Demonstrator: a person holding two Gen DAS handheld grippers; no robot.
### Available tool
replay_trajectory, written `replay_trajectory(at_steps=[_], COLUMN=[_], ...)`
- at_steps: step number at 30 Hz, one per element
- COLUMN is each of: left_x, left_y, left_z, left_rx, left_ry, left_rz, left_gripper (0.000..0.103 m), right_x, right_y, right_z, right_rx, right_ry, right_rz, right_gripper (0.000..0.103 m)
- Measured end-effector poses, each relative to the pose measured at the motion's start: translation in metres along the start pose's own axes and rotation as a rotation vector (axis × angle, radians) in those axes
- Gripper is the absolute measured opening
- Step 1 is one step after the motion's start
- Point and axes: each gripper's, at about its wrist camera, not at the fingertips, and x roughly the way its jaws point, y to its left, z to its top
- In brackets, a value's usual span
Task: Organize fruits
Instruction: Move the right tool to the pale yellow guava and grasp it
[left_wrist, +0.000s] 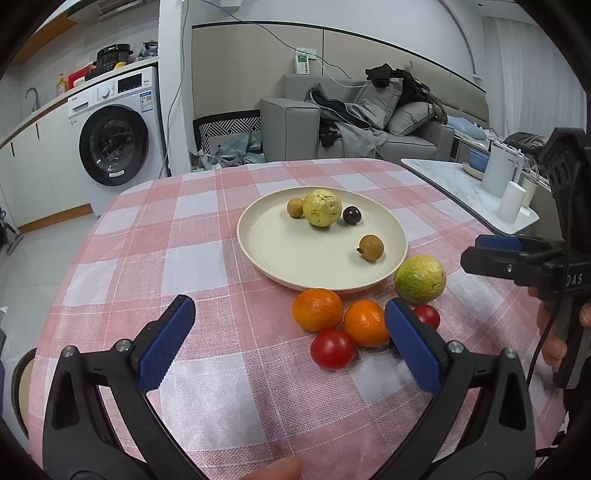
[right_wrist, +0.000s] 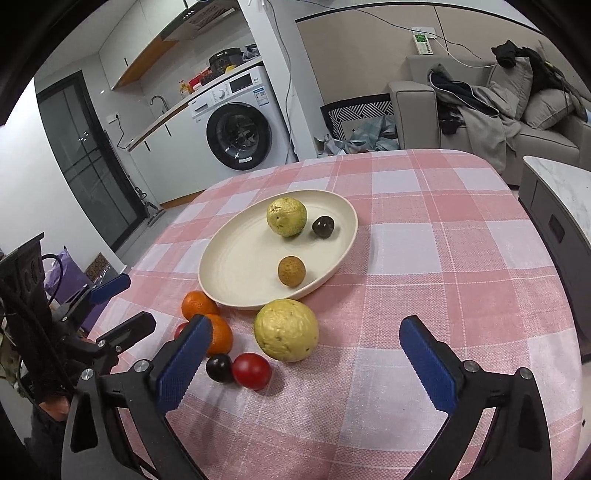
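Left wrist view: the left gripper (left_wrist: 291, 341) gapes empty above the checked tablecloth (left_wrist: 207, 258). Beyond it the cream plate (left_wrist: 258, 240) carries a yellow guava (left_wrist: 322, 207), two longans (left_wrist: 371, 247) and a dark fruit (left_wrist: 351, 215). Just before the plate lie two oranges (left_wrist: 317, 309) and a cherry tomato (left_wrist: 332, 348).

Right wrist view: the right gripper (right_wrist: 301, 356) is spread wide, empty; a second guava (right_wrist: 286, 330) sits against the plate's near rim.
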Motion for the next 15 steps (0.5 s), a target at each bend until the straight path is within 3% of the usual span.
replay_trajectory(at_steps=[8,15], left_x=[0.004,0.013], left_y=[0.002,0.001], left_z=[-0.001,-0.004], left_rx=[-0.001,0.014], left_ry=[0.009,0.029], left_rz=[0.002,-0.001], left_gripper=[0.102,0.102], right_x=[0.015,0.029], right_y=[0.011,0.006], right_z=[0.010,0.002], right_rx=[-0.080,-0.027], right_ry=[0.084,0.105], right_rz=[-0.016,-0.012], right_gripper=[0.103,0.103])
